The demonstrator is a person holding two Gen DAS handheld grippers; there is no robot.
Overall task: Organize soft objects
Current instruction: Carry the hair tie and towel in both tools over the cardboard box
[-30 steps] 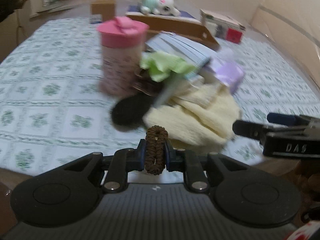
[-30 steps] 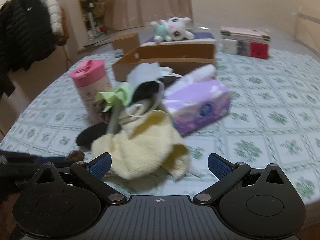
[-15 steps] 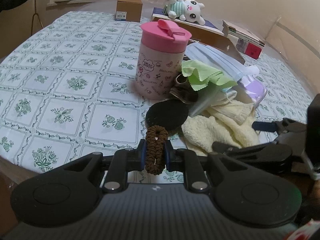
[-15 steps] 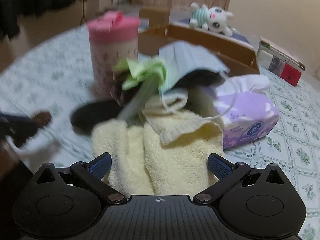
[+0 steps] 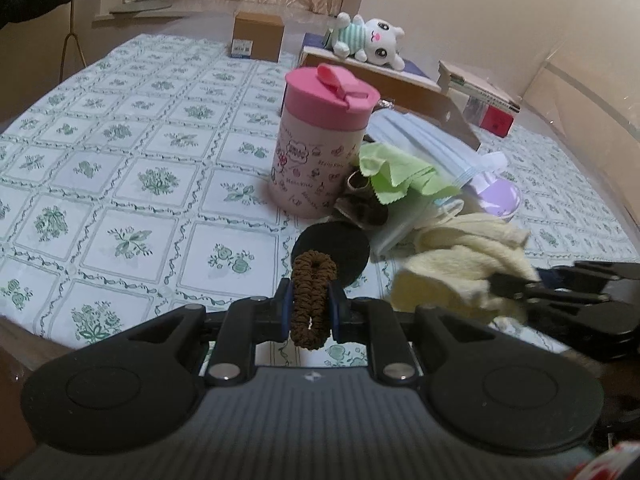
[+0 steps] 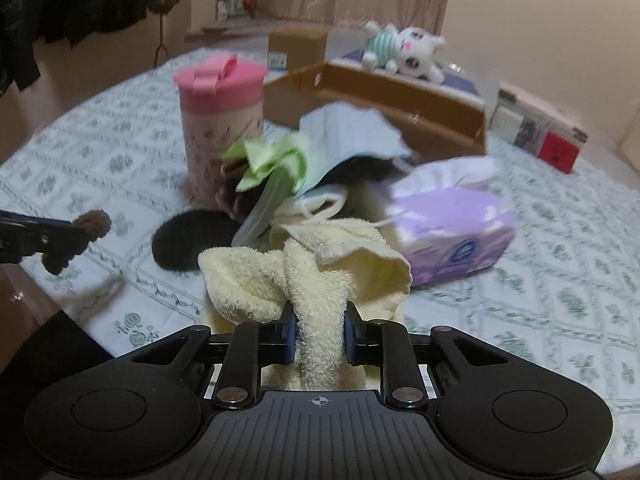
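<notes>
Early stage, most sorting still to do. Left gripper (image 5: pixel 311 307) is clenched on a brown hair tie (image 5: pixel 312 296), held off the table (image 5: pixel 120 184) at the near edge. Right gripper (image 6: pixel 319 338) jaws have just been closing and now pinch a fold of the yellow towel (image 6: pixel 320 280); the rest of the towel lies bunched on the table just ahead of it.

Nothing looks put away yet. The heap sits mid-table: green cloth (image 5: pixel 394 174), pale blue face mask (image 5: pixel 424 140), a black round pad (image 5: pixel 332 250) flat on the tablecloth, a dark brownish item (image 5: pixel 362 208) too unclear to name, all touching or overlapping next to the pink-lidded cup (image 5: pixel 322 140). The cardboard box (image 6: pixel 380 100) beyond the heap is my guess for the destination; whether anything is inside cannot be told. A plush toy (image 5: pixel 370 42) lies at the far side, behind the box. Judged left: carry tie and towel off, then clear cloth, mask, pad.

View differences:
- Left view shows the hair tie gripped head-on and the right gripper (image 5: pixel 532 286) from the side at the right edge, with the towel's edge in it.
- Right view shows the towel fold between the pads, the full purple tissue pack (image 6: pixel 452 232) right of the towel (mostly hidden in the left view), mask strings (image 6: pixel 320 208) trailing onto the towel, and the left gripper (image 6: pixel 86 230) at far left with the tie.
- Right view is blurred; left is sharper.
</notes>
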